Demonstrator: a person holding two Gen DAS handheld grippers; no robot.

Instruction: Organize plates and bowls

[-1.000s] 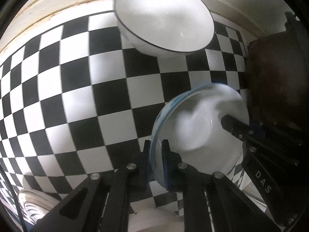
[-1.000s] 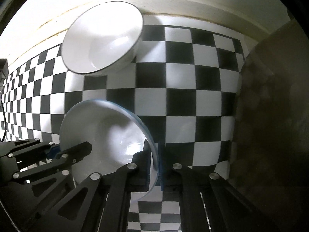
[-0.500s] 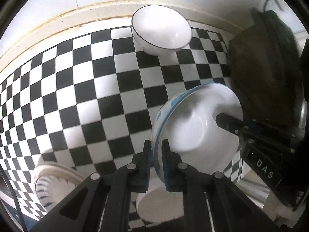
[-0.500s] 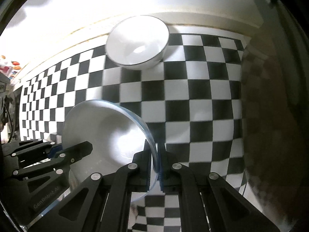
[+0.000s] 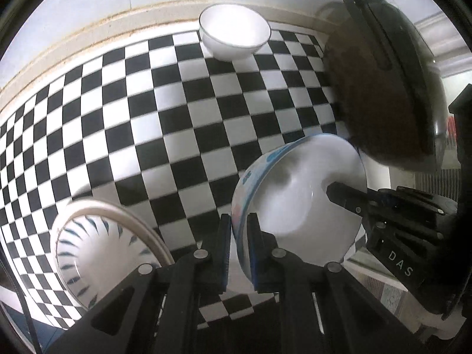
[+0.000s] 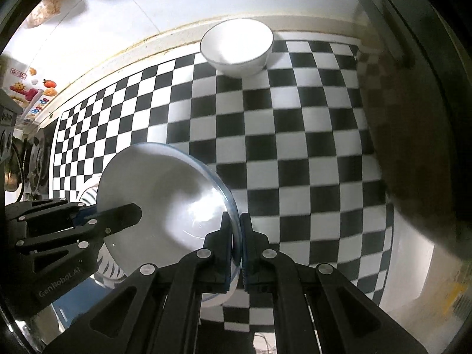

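Observation:
Both grippers hold one white bowl with a blue pattern outside (image 5: 298,194), lifted above the checkered cloth. My left gripper (image 5: 238,236) is shut on its left rim. My right gripper (image 6: 235,242) is shut on its right rim; the bowl also shows in the right wrist view (image 6: 165,200). A plain white bowl with a thin dark rim (image 5: 234,35) stands at the far edge of the cloth, and shows in the right wrist view too (image 6: 237,45). A white bowl with blue dashes (image 5: 97,247) stands at the near left, below the held bowl.
A black-and-white checkered cloth (image 5: 177,112) covers the counter up to a pale wall edge. A large dark brown cooker with a black lid handle (image 5: 383,88) stands at the right, close to the held bowl. Stickers (image 6: 32,94) are on the far left wall.
Both grippers have drawn back and up with the blue-patterned bowl. The plain white bowl now looks smaller and farther. The blue-dashed bowl has come into view at the lower left.

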